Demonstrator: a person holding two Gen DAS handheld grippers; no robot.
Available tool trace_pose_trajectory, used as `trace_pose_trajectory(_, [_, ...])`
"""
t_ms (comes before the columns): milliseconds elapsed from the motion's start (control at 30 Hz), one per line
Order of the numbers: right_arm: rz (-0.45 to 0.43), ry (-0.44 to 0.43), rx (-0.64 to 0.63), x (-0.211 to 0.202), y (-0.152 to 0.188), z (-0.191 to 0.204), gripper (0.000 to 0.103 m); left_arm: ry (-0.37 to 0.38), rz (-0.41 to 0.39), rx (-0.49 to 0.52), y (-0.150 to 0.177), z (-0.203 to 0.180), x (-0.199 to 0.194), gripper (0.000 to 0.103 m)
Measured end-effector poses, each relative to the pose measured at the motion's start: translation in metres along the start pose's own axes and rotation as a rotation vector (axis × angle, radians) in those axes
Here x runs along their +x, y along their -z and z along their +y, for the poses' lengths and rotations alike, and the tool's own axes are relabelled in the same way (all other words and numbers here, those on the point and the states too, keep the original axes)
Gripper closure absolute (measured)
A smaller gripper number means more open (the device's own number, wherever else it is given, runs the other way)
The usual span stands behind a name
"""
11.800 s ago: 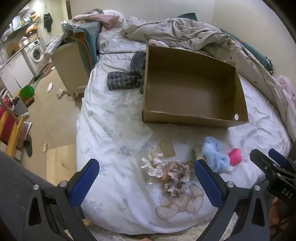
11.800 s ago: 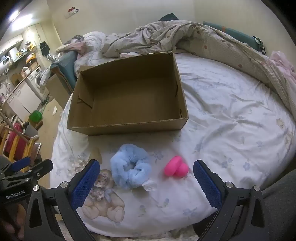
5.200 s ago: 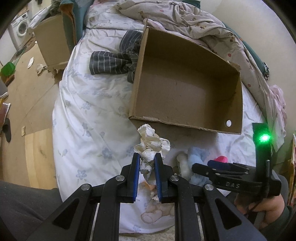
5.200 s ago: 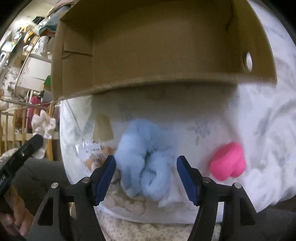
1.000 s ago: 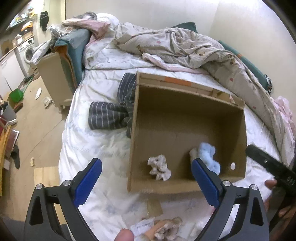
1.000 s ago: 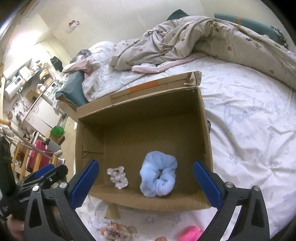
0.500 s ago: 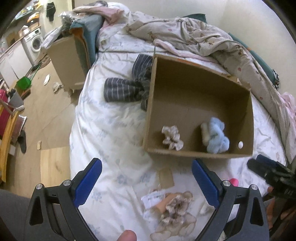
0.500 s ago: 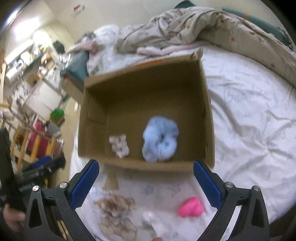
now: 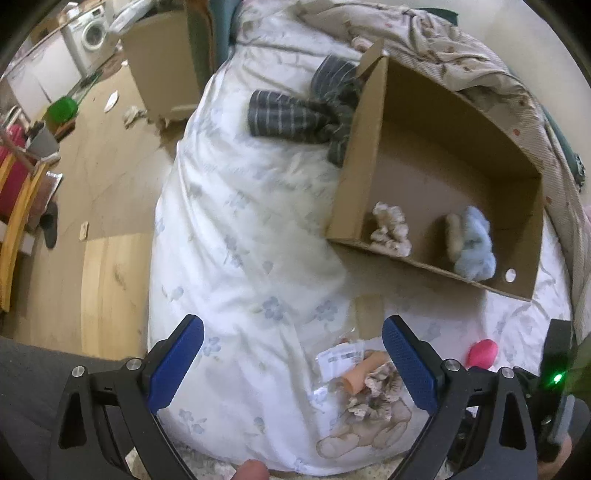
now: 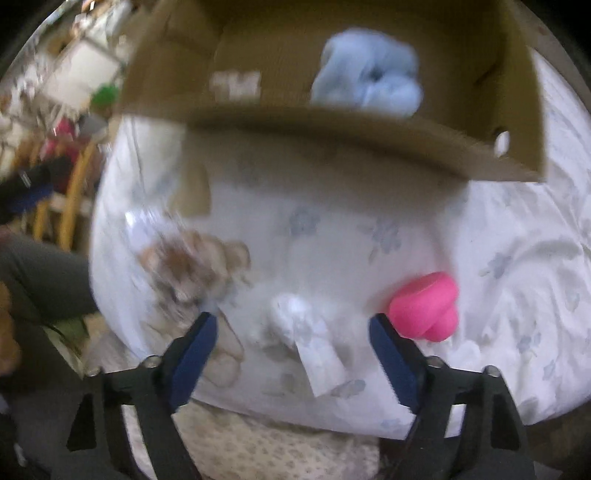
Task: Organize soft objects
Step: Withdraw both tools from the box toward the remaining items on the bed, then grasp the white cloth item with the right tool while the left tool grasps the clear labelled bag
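Already inside cardboard box on floral bedsheet: blue scrunchie, cream scrunchie; outside near bed edge, pink soft toy, beige scrunchie; left gripper, right gripper spread wide, empty; wooden floor beyond, washing machine.

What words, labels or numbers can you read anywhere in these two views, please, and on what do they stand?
None can be read.
White label on the bed beside the brown scrunchie: dark print, too small and blurred.
White tag between the right gripper fingers: blurred, no legible text.
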State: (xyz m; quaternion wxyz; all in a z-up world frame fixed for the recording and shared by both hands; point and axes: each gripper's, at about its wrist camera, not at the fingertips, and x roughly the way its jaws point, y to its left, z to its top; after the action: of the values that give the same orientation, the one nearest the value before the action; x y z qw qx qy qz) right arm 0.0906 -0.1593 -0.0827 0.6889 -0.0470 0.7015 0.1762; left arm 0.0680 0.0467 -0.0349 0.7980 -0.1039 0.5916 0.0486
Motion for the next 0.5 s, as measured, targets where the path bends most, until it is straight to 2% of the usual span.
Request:
trace_pose_trajectory(33, [0.012, 0.018, -0.021, 0.005, 0.0, 0.004, 0.019, -0.001, 0.008, 0.0, 0.001, 0.001, 0.001, 0.006])
trace_pose_trajectory(100, [0.027, 0.032, -0.059, 0.012, 0.0, 0.01, 0.029, 0.004, 0.027, -0.001, 0.002, 0.002, 0.006, 0.007])
trace_pose_trajectory(167, [0.045, 0.051, -0.079, 0.018, 0.0, 0.012, 0.049, 0.009, 0.045, 0.008, 0.003, 0.001, 0.011, 0.008])
trace_pose_trajectory(200, [0.053, 0.055, -0.089, 0.02, 0.001, 0.012, 0.054, 0.011, 0.058, 0.014, 0.003, 0.001, 0.014, 0.011])
trace_pose_trajectory(233, [0.056, 0.057, -0.094, 0.021, 0.001, 0.012, 0.058, 0.021, 0.075, 0.018, 0.003, 0.001, 0.018, 0.021])
trace_pose_trajectory(267, [0.05, 0.051, -0.1, 0.02, 0.002, 0.013, 0.069, 0.039, 0.094, 0.015, 0.004, 0.0, 0.022, 0.026])
trace_pose_trajectory(300, [0.041, 0.044, -0.108, 0.019, 0.002, 0.014, 0.071, 0.051, 0.109, 0.011, 0.004, 0.0, 0.025, 0.034])
trace_pose_trajectory(400, [0.01, 0.001, -0.098, 0.01, 0.001, 0.012, 0.076, 0.089, 0.172, -0.003, 0.007, -0.002, 0.038, 0.04])
trace_pose_trajectory(500, [-0.062, -0.037, -0.067, -0.006, -0.006, 0.008, 0.076, 0.109, 0.213, -0.004, 0.008, -0.006, 0.048, 0.044])
